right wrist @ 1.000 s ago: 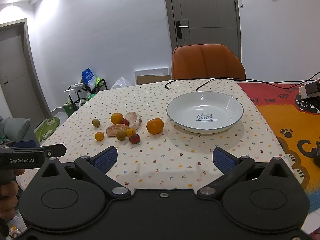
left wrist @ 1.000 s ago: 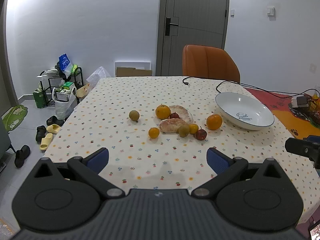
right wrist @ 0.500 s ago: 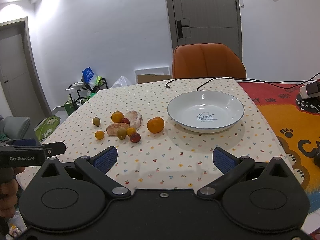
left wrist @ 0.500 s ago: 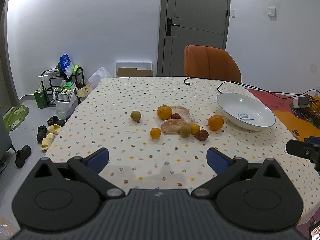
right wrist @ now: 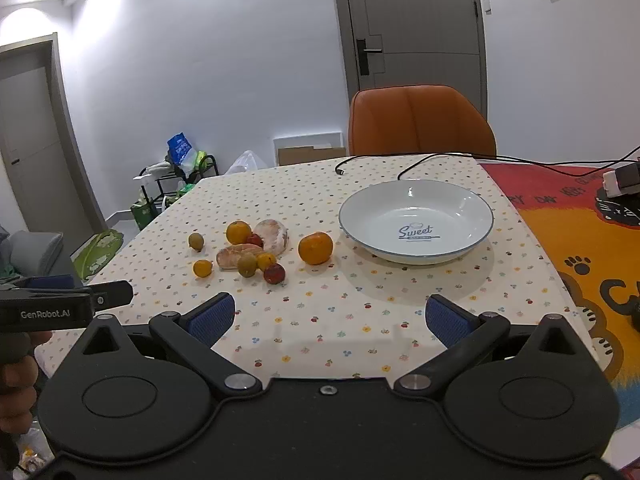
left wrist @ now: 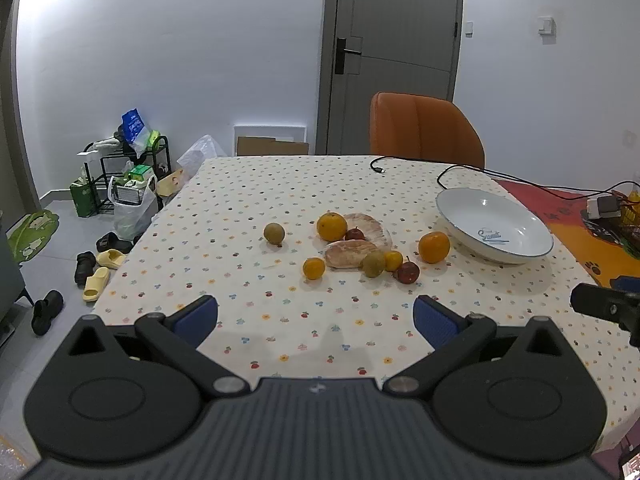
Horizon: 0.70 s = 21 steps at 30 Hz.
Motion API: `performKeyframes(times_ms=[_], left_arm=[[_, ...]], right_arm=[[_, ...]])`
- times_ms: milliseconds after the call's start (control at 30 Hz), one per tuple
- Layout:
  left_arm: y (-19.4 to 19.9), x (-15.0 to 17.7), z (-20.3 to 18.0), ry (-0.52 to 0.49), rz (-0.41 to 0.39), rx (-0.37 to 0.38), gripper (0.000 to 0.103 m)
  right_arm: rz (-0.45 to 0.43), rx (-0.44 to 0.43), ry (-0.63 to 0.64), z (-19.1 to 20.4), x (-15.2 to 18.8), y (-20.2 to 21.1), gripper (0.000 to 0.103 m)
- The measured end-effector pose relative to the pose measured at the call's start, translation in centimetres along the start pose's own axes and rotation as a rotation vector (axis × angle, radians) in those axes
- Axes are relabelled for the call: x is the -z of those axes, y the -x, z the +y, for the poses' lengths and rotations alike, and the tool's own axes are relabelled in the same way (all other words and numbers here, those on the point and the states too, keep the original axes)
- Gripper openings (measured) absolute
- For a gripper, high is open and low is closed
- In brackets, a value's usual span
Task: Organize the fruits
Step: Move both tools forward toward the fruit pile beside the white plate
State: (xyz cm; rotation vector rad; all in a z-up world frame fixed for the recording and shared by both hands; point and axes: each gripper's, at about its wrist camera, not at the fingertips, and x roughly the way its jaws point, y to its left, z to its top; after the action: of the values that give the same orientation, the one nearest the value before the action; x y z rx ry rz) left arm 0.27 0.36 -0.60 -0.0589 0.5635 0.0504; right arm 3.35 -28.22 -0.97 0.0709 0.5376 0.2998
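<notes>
- Fruits lie in a loose cluster on the spotted tablecloth (left wrist: 248, 200), none of them in a gripper and none in the bowl
- The left gripper (left wrist: 315, 316) is spread wide over the near edge of the table; its blue pads (left wrist: 198, 314) touch nothing, and only bare cloth shows between them
- The right gripper (right wrist: 330, 316) is likewise spread wide and empty, held above the near table edge, with its blue pads (right wrist: 444, 316) clear of everything
- In the right wrist view the left gripper's black body, marked GenRobot.AI, sticks in from the left edge, with a hand (right wrist: 16, 376) gripping it below
- Nearest fruit: a small orange (left wrist: 314, 268), a brown-green round fruit (left wrist: 373, 264) and a dark red fruit (left wrist: 408, 272), with a small yellow-orange fruit (left wrist: 393, 260) wedged between the last two
- Behind them lie two bread rolls (left wrist: 350, 254), touching each other, with a second red fruit (left wrist: 354, 234) against them
- A larger orange (left wrist: 331, 226) sits at the rolls' far left, and a lone brown fruit (left wrist: 274, 233) stands apart further left
- Another large orange (left wrist: 434, 247) rests between the cluster and the bowl, just beside the bowl's rim
- The white bowl (right wrist: 476, 236), blue-rimmed and printed "Sweet", stands empty to the right
- A black cable (left wrist: 416, 160) trails over the far table edge, before an orange chair (left wrist: 424, 132) and a grey door (left wrist: 400, 40)
</notes>
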Motion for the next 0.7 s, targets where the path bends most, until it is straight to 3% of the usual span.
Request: performKeyframes(times_ms=[700], left_arm=[[-4.1,0.6,0.7,0.017,0.028,-0.051,0.103]], right_arm=[[0.062,0.044,0.02,-0.6,0.3,-5.2,0.103]])
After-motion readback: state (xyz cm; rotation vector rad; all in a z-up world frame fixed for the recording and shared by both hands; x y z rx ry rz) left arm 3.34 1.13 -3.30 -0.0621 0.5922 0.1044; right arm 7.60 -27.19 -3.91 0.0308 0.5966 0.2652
